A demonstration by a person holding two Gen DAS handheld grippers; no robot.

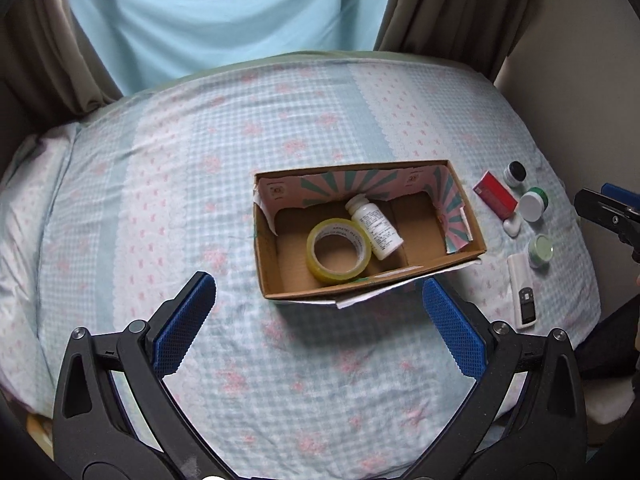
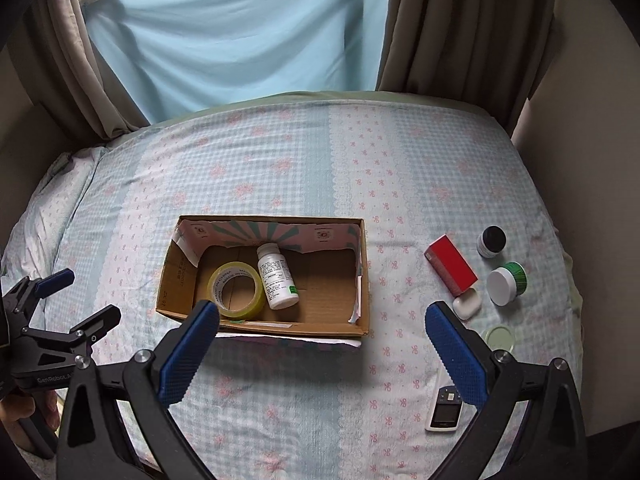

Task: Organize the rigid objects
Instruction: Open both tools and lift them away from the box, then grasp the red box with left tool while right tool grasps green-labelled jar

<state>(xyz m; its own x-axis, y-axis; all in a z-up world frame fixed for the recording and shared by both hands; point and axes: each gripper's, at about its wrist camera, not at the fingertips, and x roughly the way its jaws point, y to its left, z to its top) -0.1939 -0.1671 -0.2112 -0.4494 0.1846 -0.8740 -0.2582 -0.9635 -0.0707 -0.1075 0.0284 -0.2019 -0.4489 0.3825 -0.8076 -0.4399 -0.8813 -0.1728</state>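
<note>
We hover over the bed (image 2: pixel 280 400) with both claws spread wide and nothing in either one. The left claw (image 1: pixel 320 320) hangs just in front of the cardboard box (image 1: pixel 276 280), and the right claw (image 2: pixel 322 344) hangs in front of that same box, nearer its right-hand end.

Inside the box we already have the tape roll (image 2: pixel 236 290) lying flat and the white pill bottle (image 2: pixel 277 282) on its side, touching it. The right half of the box is bare cardboard, so there is room.

Everything else waits on the bedsheet to the right of the box: the red carton (image 2: pixel 452 270) closest to it, the small white case (image 2: pixel 467 306) touching the carton's near end, the black-lidded jar (image 2: pixel 492 240) and the green jar with the white lid (image 2: pixel 505 282) beyond, a pale-lidded jar (image 2: pixel 498 338) nearer us, and a small device with a screen (image 2: pixel 443 414) nearest of all, partly behind our right finger.

We judge the sorting as partly done, and we sit between picks. The next move looks like ours on the right: swing over to that cluster, straddle one item, likely the red carton across its narrow sides, and close without nudging the white case against it.
</note>
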